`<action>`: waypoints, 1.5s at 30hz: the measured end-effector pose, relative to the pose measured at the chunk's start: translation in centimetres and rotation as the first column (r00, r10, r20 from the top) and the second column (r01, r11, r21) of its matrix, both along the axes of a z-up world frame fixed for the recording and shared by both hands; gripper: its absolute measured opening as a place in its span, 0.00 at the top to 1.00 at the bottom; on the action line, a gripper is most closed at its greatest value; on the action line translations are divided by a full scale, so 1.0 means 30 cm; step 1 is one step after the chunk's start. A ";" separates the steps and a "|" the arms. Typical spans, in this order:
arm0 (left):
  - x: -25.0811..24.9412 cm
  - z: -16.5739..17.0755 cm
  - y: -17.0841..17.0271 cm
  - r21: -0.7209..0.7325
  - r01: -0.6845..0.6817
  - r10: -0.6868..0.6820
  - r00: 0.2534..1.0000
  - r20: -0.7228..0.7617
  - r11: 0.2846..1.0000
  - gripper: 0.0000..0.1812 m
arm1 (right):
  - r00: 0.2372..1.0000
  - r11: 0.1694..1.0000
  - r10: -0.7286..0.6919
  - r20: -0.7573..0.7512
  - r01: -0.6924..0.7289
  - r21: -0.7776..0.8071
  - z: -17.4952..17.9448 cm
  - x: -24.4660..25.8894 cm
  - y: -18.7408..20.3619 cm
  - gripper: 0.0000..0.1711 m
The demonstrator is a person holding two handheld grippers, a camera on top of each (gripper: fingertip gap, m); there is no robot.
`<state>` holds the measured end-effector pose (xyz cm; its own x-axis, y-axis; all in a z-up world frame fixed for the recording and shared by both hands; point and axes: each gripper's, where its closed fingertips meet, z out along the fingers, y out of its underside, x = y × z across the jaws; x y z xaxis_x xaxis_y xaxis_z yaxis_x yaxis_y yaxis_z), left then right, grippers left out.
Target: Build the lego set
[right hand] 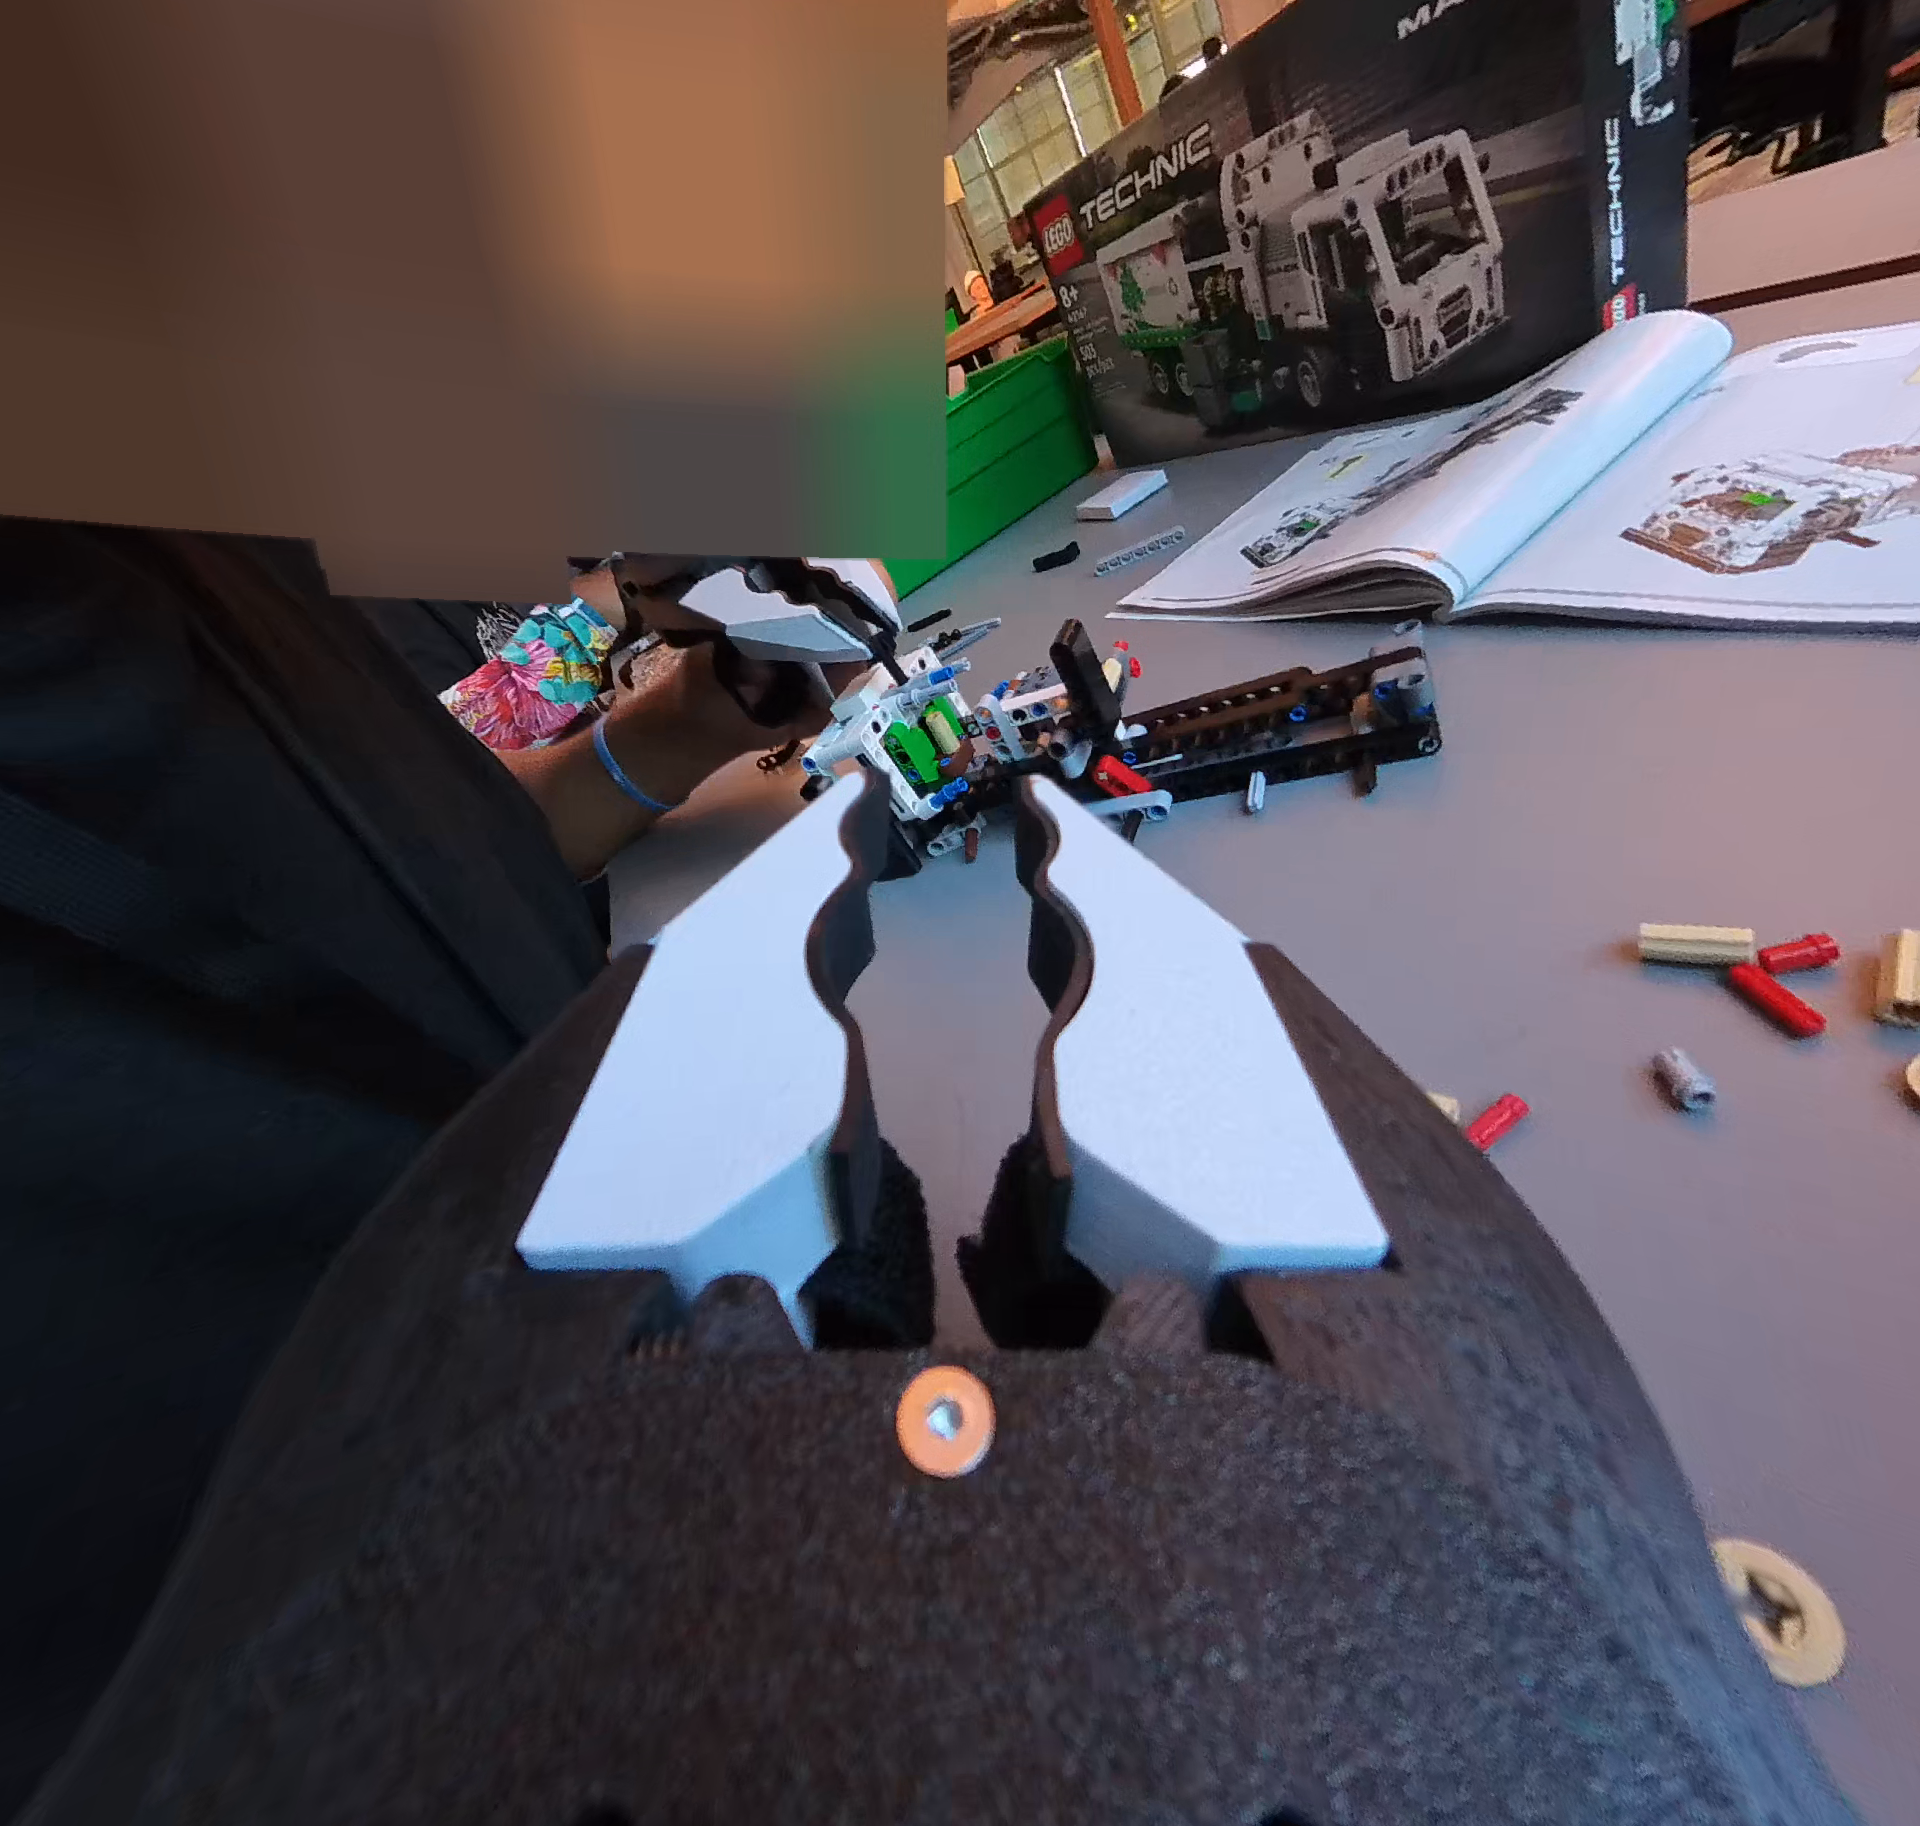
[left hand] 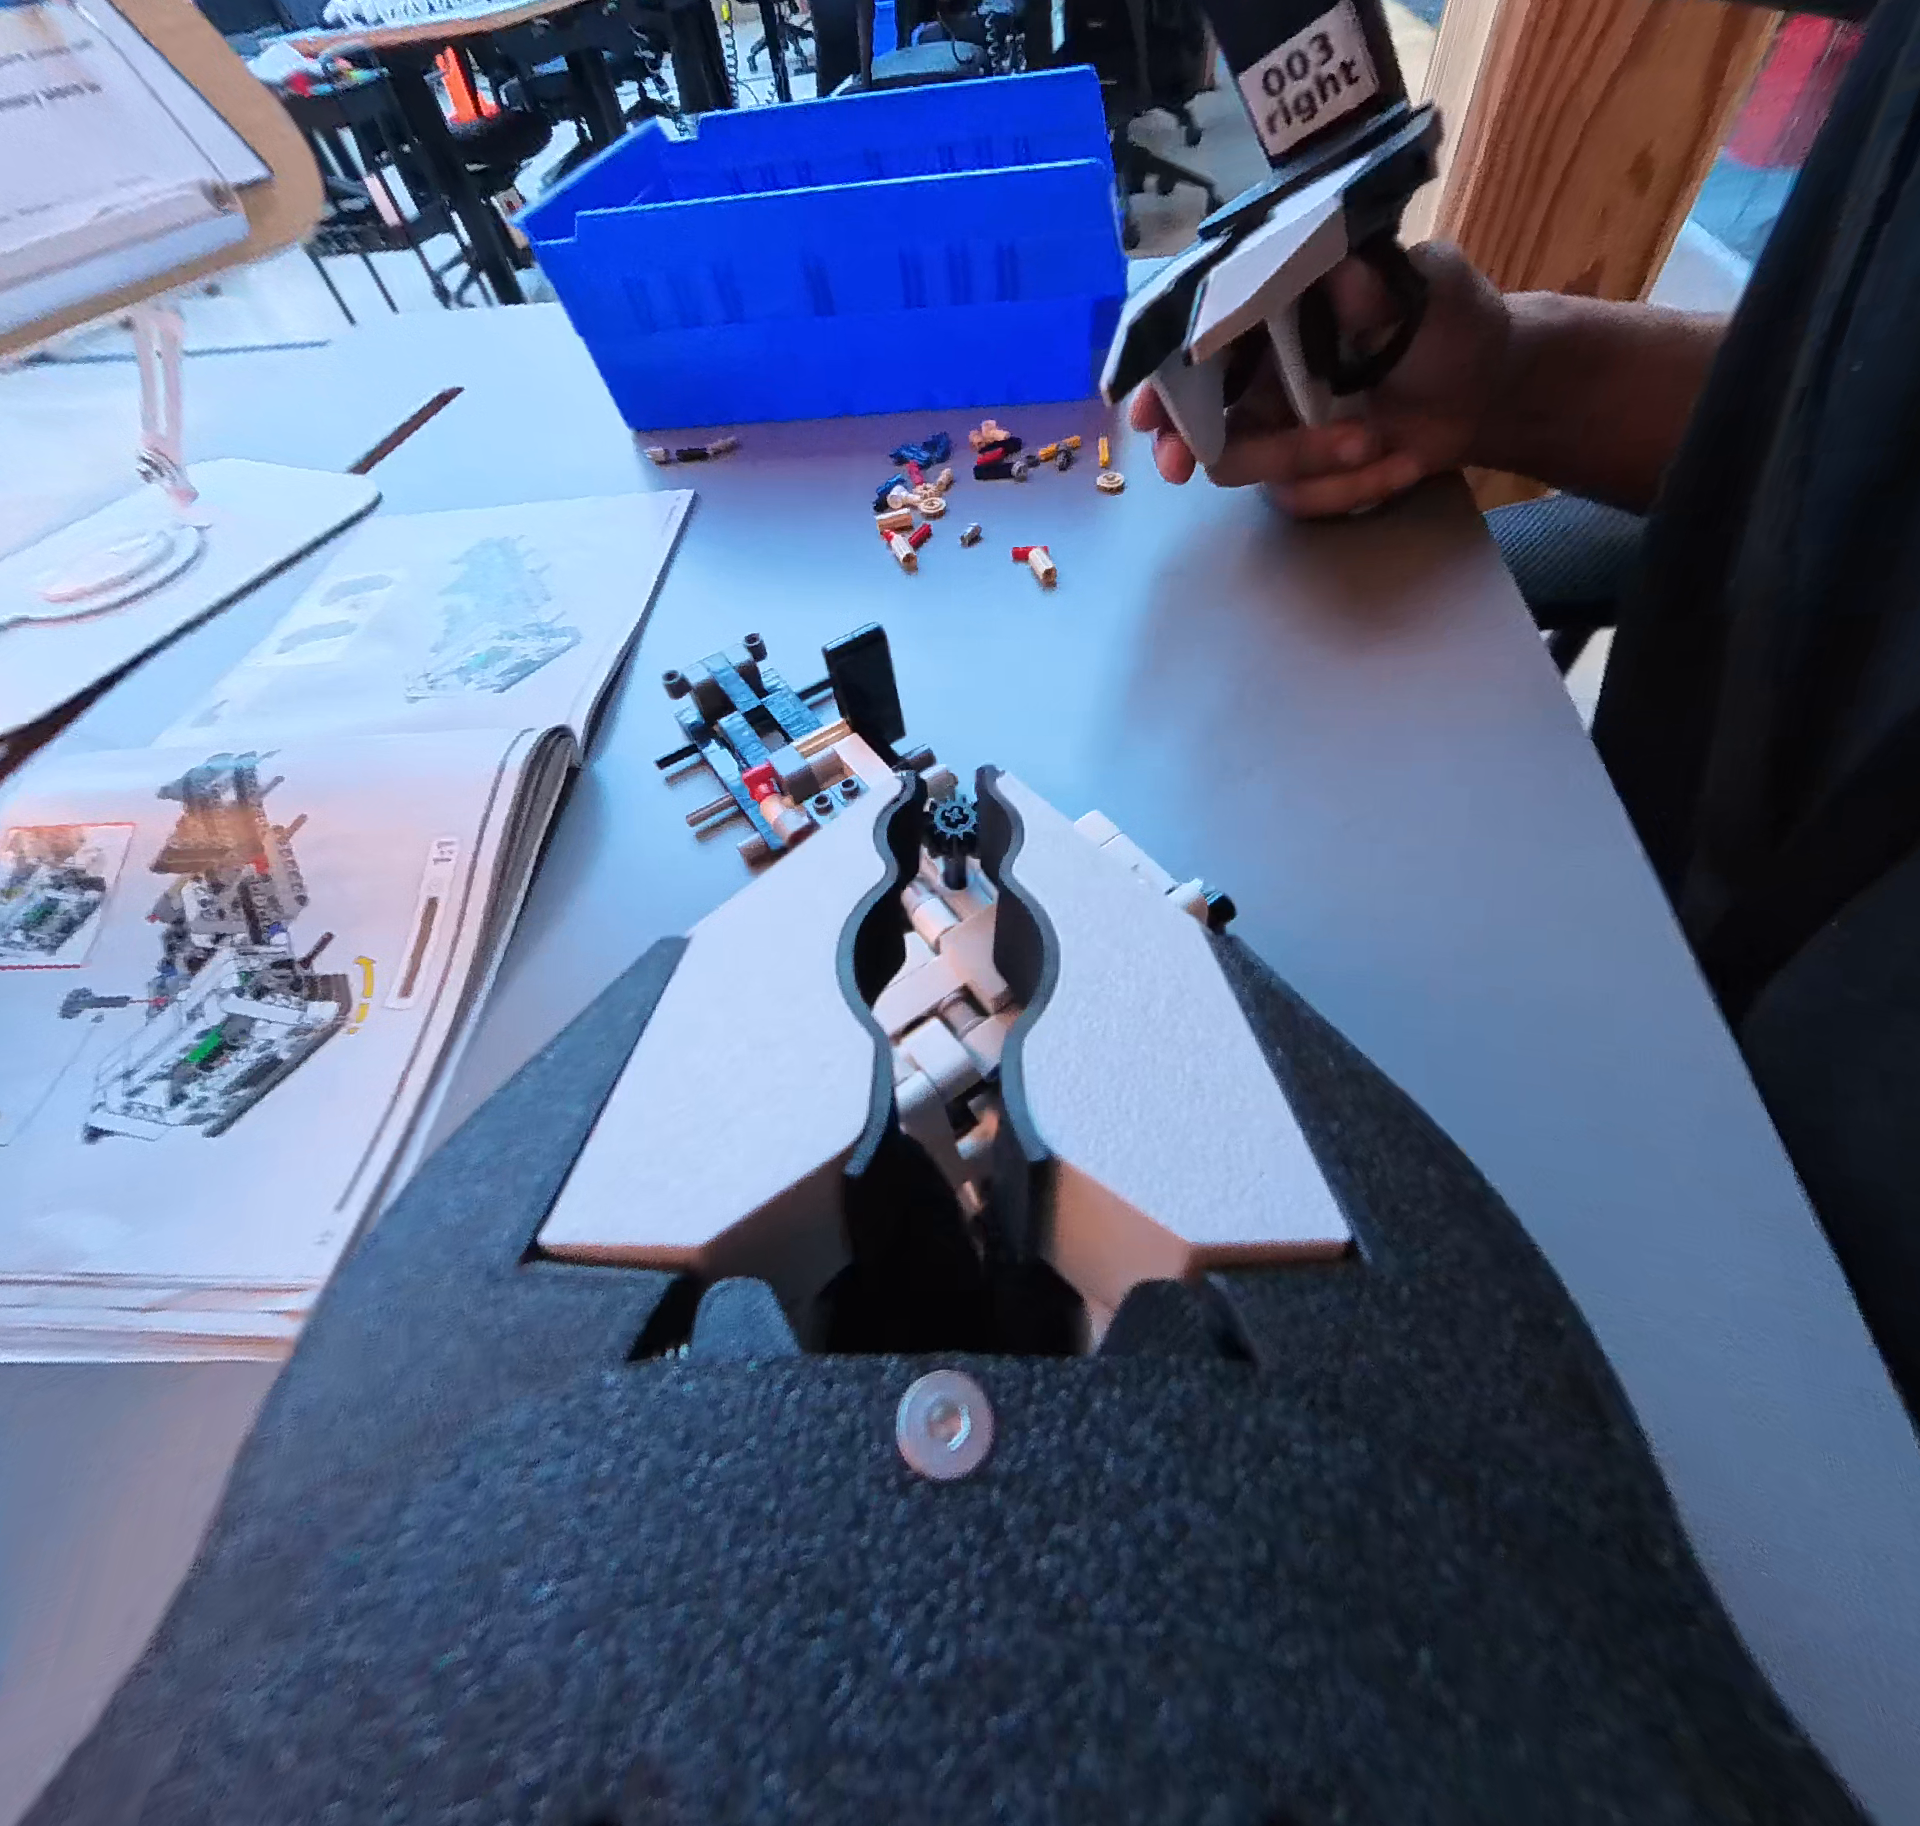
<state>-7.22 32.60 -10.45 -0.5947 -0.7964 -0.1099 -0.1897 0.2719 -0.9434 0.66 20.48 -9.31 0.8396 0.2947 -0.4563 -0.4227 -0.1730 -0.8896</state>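
The part-built lego truck frame (left hand: pixel 764 727) lies on the grey table (left hand: pixel 1299 737), dark beams at its far end and white beams at the near end. My left gripper (left hand: pixel 948 784) is shut on the white end, with a small black gear (left hand: pixel 951 820) at the fingertips. In the right wrist view the frame (right hand: pixel 1195 737) stretches to the right, and the left gripper (right hand: pixel 831 633) holds its left end. My right gripper (right hand: pixel 945 789) is open and empty, just short of the frame. It also shows in the left wrist view (left hand: pixel 1127 379), raised at the far right in a hand.
Loose red, tan and grey pins (left hand: pixel 977 493) lie before a blue bin (left hand: pixel 831 249); some show to the right (right hand: pixel 1766 987). An open instruction booklet (left hand: pixel 312 841) lies left of the frame. The set's box (right hand: pixel 1351 197) and a green bin (right hand: pixel 1013 446) stand behind. The tips of one gripper are about 15 cm away from the tips of the other.
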 end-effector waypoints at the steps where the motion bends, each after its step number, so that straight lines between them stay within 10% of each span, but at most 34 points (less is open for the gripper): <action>1: -0.001 0.001 0.002 -0.033 0.002 -0.003 1.000 -0.015 0.999 0.95 | 1.000 1.000 0.004 0.000 -0.004 0.009 0.004 -0.001 0.000 0.87; 11: -0.012 0.065 0.118 -0.300 -0.043 0.051 0.999 0.019 0.953 0.95 | 1.000 1.000 -0.020 0.019 0.019 0.013 0.005 0.020 0.009 0.87; 45: -0.001 0.024 0.166 -0.169 -0.116 0.119 0.993 0.005 0.979 0.98 | 0.998 0.998 -0.056 -0.043 0.056 0.002 0.002 0.081 0.061 0.87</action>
<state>-7.25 37.58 -9.71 -0.4953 -0.8684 0.0230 -0.1962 0.0860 -0.9768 3.09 22.30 -9.27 0.8345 0.2496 -0.4912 -0.4694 -0.1449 -0.8710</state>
